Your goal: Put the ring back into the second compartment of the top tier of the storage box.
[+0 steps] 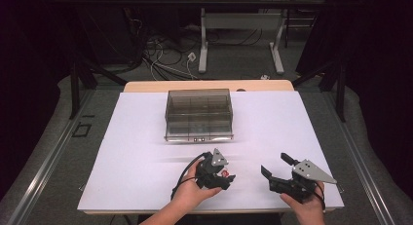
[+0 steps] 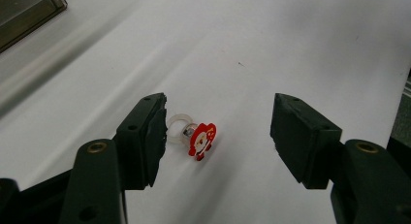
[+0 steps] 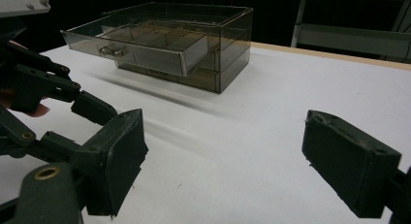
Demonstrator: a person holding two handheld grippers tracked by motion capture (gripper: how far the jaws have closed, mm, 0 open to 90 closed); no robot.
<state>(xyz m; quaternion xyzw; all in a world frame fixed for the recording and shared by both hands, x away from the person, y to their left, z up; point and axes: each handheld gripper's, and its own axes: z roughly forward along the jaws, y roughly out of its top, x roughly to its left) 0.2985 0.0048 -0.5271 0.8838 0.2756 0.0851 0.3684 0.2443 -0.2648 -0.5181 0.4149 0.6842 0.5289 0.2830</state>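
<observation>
Item: Santa ring (image 2: 196,136) on my table (image 1: 146,137), between left gripper (image 2: 218,132) jaws, spread, one pad touching. Right gripper (image 3: 223,156): spread, nothing between. Drawer box (image 1: 198,115) behind.

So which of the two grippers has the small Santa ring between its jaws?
The left gripper: the Santa ring lies between its open jaws; the right gripper has none.

Wooden desk (image 1: 146,85) under a white sheet (image 1: 136,152), smoky clear drawer box (image 1: 198,113) standing toward the far middle with one drawer pulled out, small red Santa ring (image 2: 196,136) lying on the sheet near the front edge
</observation>
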